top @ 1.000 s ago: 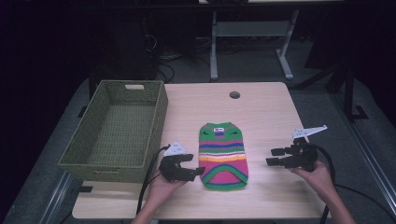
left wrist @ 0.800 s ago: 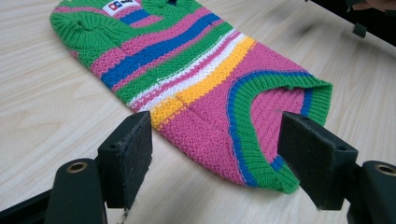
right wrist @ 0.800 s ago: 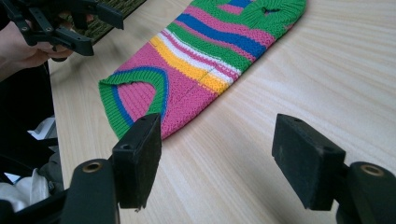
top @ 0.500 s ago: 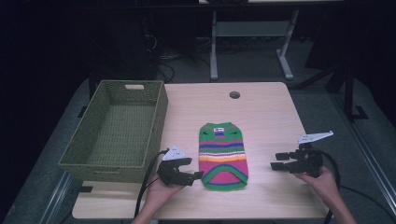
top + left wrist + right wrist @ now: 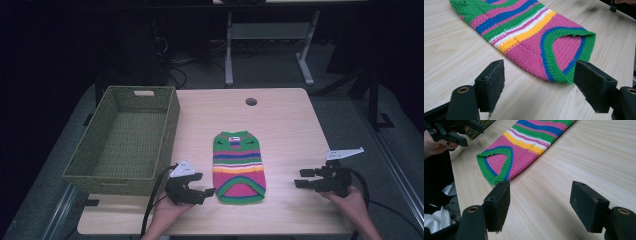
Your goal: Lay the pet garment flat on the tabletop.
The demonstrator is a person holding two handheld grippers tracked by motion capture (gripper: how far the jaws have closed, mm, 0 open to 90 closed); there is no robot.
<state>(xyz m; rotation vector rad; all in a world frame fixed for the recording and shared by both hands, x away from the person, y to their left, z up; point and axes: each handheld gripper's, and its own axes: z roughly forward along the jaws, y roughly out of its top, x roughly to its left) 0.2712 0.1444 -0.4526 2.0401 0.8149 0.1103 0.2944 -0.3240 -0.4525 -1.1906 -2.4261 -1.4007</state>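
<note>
A striped sweater (image 5: 239,167) lies flat near the middle of the table (image 5: 285,120), with its pink, green-edged hem toward the person at 6 o'clock and its green neck toward 12 o'clock. The left gripper (image 5: 209,191) sits at about 8 o'clock from the sweater, right next to the hem's corner, and its jaws are wide apart with nothing between them. The right gripper (image 5: 302,178) is at about 4 o'clock, well apart from the sweater, its jaws also wide apart and holding nothing, and a green basket (image 5: 95,165) stands at 9 o'clock.
</note>
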